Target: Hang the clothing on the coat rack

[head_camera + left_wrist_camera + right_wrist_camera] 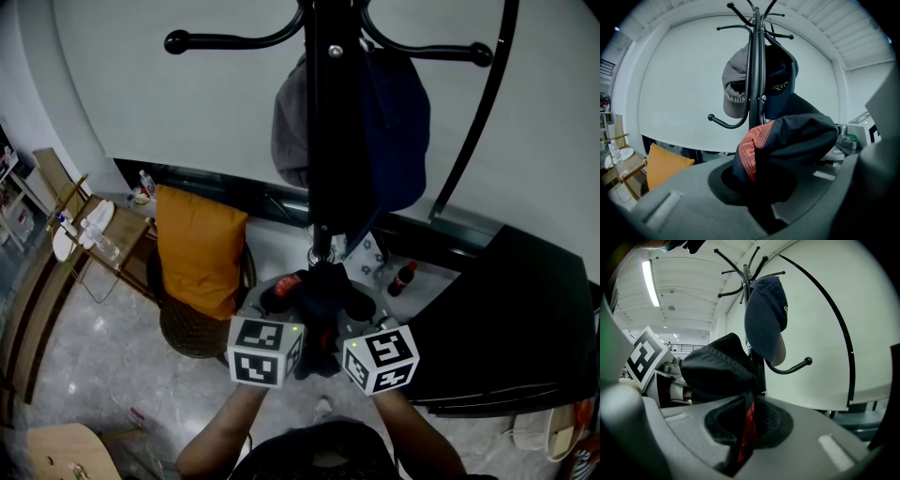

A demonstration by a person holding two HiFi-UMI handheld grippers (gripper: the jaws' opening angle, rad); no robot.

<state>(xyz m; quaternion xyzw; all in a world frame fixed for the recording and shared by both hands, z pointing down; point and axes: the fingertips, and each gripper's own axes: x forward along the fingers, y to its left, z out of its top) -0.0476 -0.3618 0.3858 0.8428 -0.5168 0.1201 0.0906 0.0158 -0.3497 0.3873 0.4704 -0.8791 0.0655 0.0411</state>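
Observation:
A black garment with a red-orange knit lining (pixel 317 298) (pixel 787 140) (pixel 719 373) is stretched between both grippers, just in front of the black coat rack pole (pixel 333 122). My left gripper (pixel 281 323) (pixel 761 187) is shut on one end of it, with the red lining (pixel 751 152) showing at the jaws. My right gripper (pixel 352 328) (pixel 747 432) is shut on the other end, a red strip (pixel 749 425) pinched between the jaws. A grey cap (pixel 291 122) (pixel 736 89) and a navy cap (pixel 398 122) (pixel 764 319) hang on the rack. A free lower hook (pixel 724 123) (pixel 792 367) curves out to each side.
An armchair with an orange cushion (pixel 197 248) stands left of the rack base. A wooden side table (pixel 89 234) with bottles is further left. A black table (pixel 525 323) lies to the right. A cola bottle (pixel 401 277) stands on the floor by the base. A thin black arc lamp rod (pixel 483 112) passes right of the rack.

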